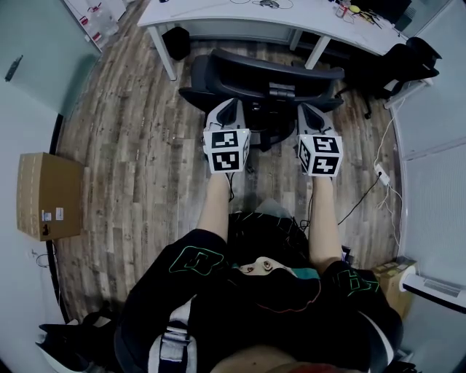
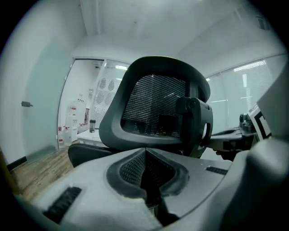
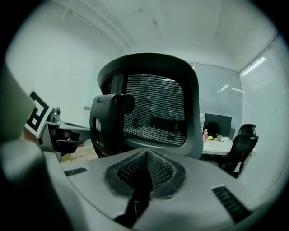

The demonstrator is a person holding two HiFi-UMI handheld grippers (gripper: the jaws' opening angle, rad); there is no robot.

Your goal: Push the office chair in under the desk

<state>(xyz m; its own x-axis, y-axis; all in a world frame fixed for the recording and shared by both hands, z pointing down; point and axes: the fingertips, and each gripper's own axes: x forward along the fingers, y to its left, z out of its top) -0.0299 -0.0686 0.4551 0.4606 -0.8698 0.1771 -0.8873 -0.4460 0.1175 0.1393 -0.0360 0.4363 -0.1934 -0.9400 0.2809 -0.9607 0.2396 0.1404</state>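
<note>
A black mesh-back office chair (image 1: pixel 266 84) stands just in front of the white desk (image 1: pixel 240 16), its back toward me. Both grippers point at the chair's back, side by side. My left gripper (image 1: pixel 227 109) is at the left part of the backrest and my right gripper (image 1: pixel 314 113) at the right part; whether they touch it I cannot tell. In the left gripper view the jaws (image 2: pixel 145 151) meet with nothing between them, and the backrest (image 2: pixel 153 108) looms close ahead. The right gripper (image 3: pixel 146 152) is likewise shut and empty, facing the backrest (image 3: pixel 153 108).
A cardboard box (image 1: pixel 48 195) sits on the wood floor at the left wall. A second black chair (image 1: pixel 404 65) stands at the right. Cables and a power strip (image 1: pixel 378 173) lie on the floor at right. White desk legs (image 1: pixel 166 57) flank the chair.
</note>
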